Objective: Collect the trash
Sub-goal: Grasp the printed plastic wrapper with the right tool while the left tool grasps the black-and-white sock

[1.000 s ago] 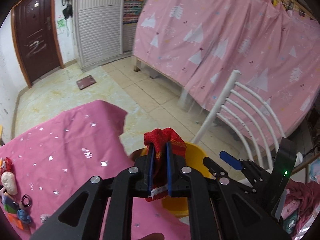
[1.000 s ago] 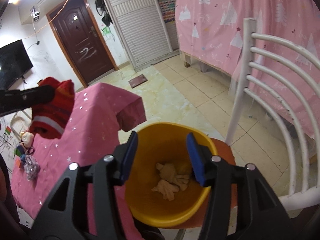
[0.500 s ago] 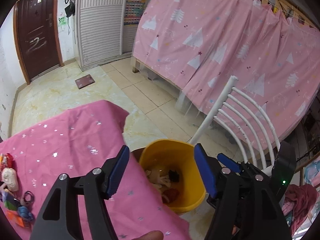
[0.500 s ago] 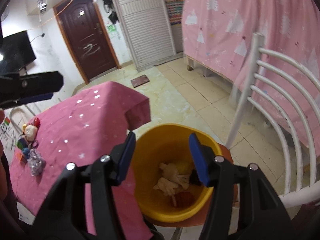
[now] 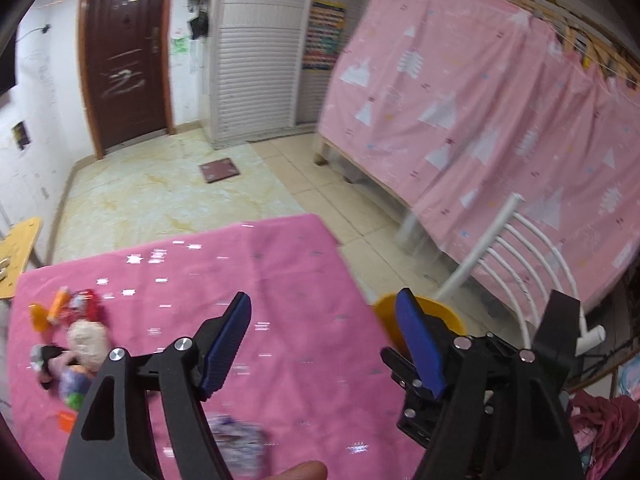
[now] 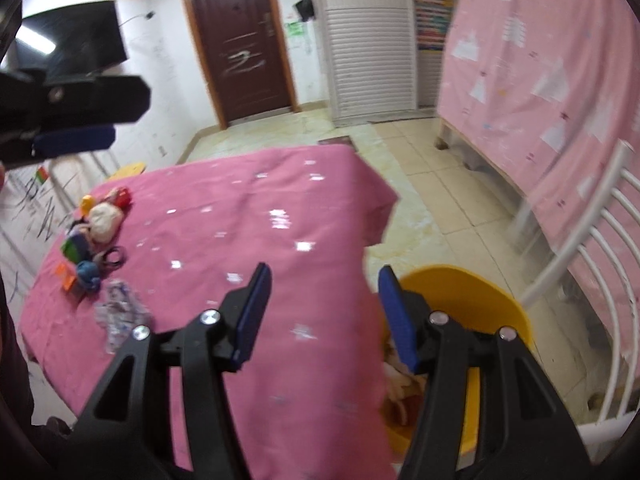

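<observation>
A yellow bin stands on a chair by the table's right edge, with pale scraps and something red inside; its rim also shows in the left wrist view. My left gripper is open and empty above the pink tablecloth. My right gripper is open and empty over the cloth's edge beside the bin. A pile of trash lies at the table's left, with a crumpled wrapper nearer; the pile also shows in the left wrist view.
A white slatted chair back rises right of the bin. A pink curtain hangs behind it. A dark door and tiled floor lie beyond the table. The left gripper crosses the right view's upper left.
My left gripper opened and let the red cloth fall into the bin. Both grippers then swung left, away from the bin and over the table.
</observation>
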